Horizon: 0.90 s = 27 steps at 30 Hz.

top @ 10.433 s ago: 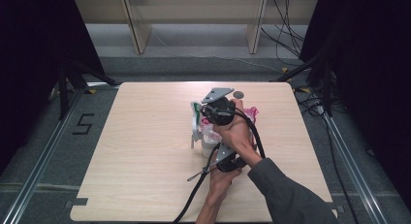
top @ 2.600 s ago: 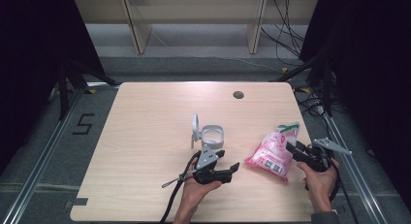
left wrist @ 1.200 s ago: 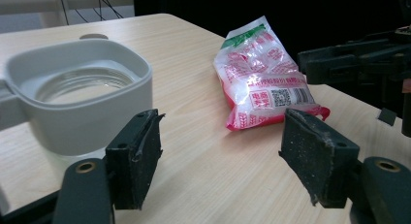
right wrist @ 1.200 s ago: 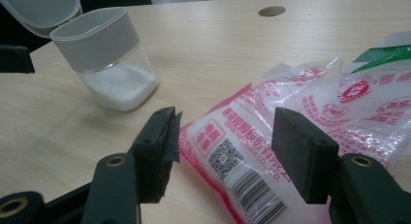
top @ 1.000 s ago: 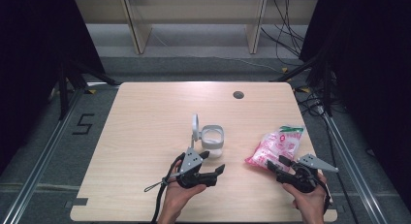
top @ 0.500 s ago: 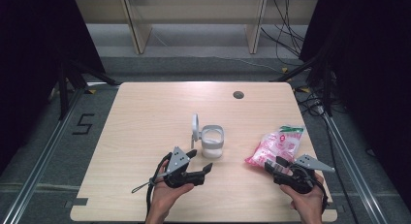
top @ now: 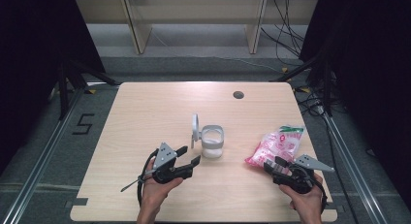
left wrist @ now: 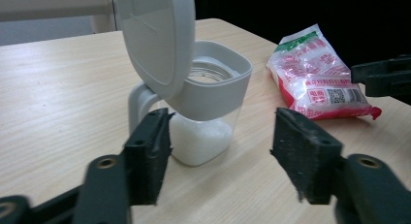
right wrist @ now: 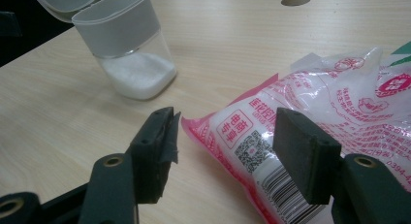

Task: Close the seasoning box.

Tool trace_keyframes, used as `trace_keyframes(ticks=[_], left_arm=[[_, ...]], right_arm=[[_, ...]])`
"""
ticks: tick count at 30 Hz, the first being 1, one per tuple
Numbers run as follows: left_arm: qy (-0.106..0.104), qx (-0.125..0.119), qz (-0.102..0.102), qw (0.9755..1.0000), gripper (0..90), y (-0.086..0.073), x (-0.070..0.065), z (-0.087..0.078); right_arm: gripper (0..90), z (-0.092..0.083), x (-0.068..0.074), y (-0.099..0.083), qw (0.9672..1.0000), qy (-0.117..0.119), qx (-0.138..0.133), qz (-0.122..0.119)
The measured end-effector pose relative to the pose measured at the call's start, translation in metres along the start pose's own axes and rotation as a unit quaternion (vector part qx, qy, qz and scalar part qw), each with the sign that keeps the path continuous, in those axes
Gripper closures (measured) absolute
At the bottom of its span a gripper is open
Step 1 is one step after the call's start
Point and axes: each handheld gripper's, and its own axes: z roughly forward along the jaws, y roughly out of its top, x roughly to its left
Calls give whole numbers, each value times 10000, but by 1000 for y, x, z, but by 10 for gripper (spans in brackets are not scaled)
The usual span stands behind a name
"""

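Hovering: L gripper [top: 190, 155] jaws closing, empty, nr jar [top: 212, 141]; R gripper [top: 270, 164] released by bag [top: 276, 145].

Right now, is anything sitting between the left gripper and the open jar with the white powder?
Nothing visible. The left gripper faces the jar across bare table, its jaws apart and empty. The pink bag lies off to the side, by the right gripper.
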Motion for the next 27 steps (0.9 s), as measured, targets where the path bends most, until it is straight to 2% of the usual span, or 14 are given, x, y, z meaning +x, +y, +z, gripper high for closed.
trace_keyframes(ticks=[3, 4, 5, 6, 9, 13, 17, 25, 27], left_arm=[[11, -49, 167, 9998, 517, 2, 7, -3], [54, -90, 90, 9999, 544, 2, 8, -3], [50, -58, 255, 9996, 600, 4, 11, -3], [74, -55, 205, 9997, 620, 4, 12, -2], [224, -101, 403, 9989, 727, 8, 18, -1], [420, -36, 487, 9979, 818, 14, 23, 2], [407, -14, 591, 9974, 862, 20, 28, 10], [363, 59, 692, 9969, 888, 29, 28, 20], [326, 28, 698, 9970, 888, 31, 29, 22]], right_arm=[[415, 0, 0, 0, 10000, 9, 1, 8], [414, 1, -1, -1, 10000, 13, -16, -20], [414, 0, 0, 0, 10000, -29, 40, 6], [415, 1, 0, -1, 10000, -70, 32, 9], [414, 0, 0, -1, 10000, 5, -9, 16], [415, 1, 0, -1, 10000, 9, -24, -27], [414, 2, -2, -2, 9999, 24, -130, -70], [414, 3, -1, -1, 9999, 41, -129, -64], [414, 3, -2, -1, 10000, -3, -42, -80]])
